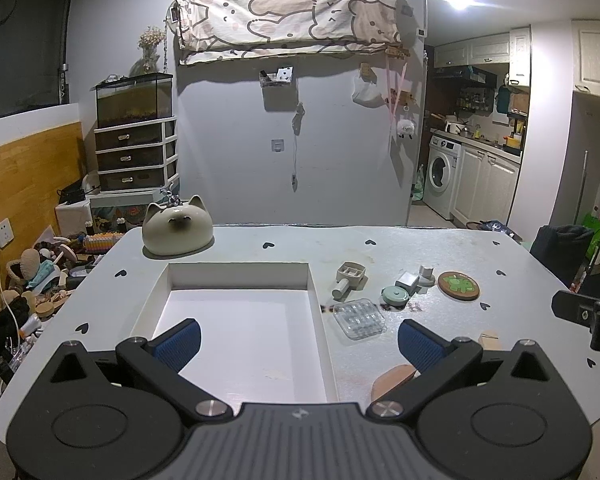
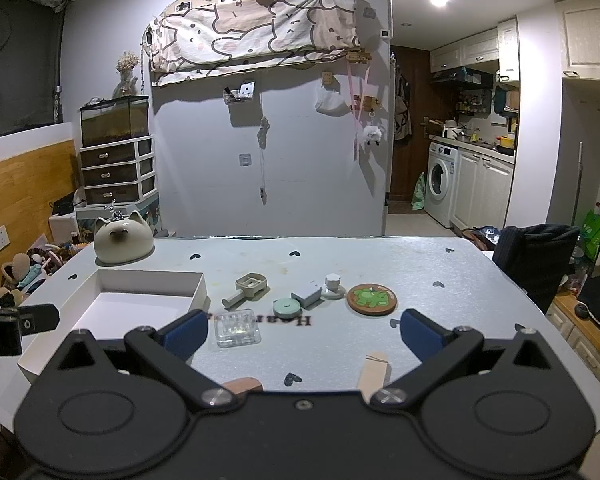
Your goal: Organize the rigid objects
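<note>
A white open box (image 1: 236,344) (image 2: 112,312) lies on the table, empty. To its right lie a clear plastic case (image 1: 358,318) (image 2: 237,327), a beige handled strainer-like piece (image 1: 349,277) (image 2: 247,287), a round green lid (image 1: 396,295) (image 2: 287,307), a small grey block (image 1: 407,282) (image 2: 306,294), a white knob on a base (image 1: 426,276) (image 2: 333,287) and a round coaster with a green picture (image 1: 458,285) (image 2: 371,298). My left gripper (image 1: 298,344) is open above the box's near right part. My right gripper (image 2: 300,334) is open, near the table's front.
A cream cat-shaped ceramic pot (image 1: 177,227) (image 2: 123,240) stands at the table's far left. A brown wooden piece (image 1: 394,380) (image 2: 242,385) and a pale wooden stick (image 2: 374,372) lie near the front edge. A dark chair (image 2: 536,264) stands at the right.
</note>
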{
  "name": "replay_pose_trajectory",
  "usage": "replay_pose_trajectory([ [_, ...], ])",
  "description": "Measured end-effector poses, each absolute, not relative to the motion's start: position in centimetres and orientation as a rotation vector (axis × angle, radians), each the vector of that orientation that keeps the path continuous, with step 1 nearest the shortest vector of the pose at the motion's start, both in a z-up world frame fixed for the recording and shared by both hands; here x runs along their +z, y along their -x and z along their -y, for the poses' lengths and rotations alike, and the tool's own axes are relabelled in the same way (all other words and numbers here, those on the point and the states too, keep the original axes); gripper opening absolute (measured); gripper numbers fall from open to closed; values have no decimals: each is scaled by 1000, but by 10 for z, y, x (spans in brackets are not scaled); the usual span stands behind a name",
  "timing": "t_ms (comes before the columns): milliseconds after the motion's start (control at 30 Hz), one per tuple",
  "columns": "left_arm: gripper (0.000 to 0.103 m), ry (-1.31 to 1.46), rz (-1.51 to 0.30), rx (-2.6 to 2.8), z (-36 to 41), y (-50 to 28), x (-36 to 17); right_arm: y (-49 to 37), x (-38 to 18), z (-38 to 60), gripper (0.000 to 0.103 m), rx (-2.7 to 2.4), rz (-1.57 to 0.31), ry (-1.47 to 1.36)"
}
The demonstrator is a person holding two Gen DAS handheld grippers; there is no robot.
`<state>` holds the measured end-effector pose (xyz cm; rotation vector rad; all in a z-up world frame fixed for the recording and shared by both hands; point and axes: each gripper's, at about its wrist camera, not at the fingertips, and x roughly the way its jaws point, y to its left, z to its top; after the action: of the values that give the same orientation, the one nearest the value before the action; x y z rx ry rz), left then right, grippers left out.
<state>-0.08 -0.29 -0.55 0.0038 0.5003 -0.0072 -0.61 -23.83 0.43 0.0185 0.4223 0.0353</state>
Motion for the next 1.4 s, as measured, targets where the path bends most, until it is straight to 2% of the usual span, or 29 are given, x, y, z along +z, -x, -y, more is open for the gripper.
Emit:
replay_pose_trajectory([
  [933, 103, -4, -501, -11, 8, 3, -13, 5, 3, 240, 103, 33, -421, -20],
  [1400, 103, 23, -536, 3, -17, -35, -2, -18, 2, 228, 103, 17, -439, -39],
])
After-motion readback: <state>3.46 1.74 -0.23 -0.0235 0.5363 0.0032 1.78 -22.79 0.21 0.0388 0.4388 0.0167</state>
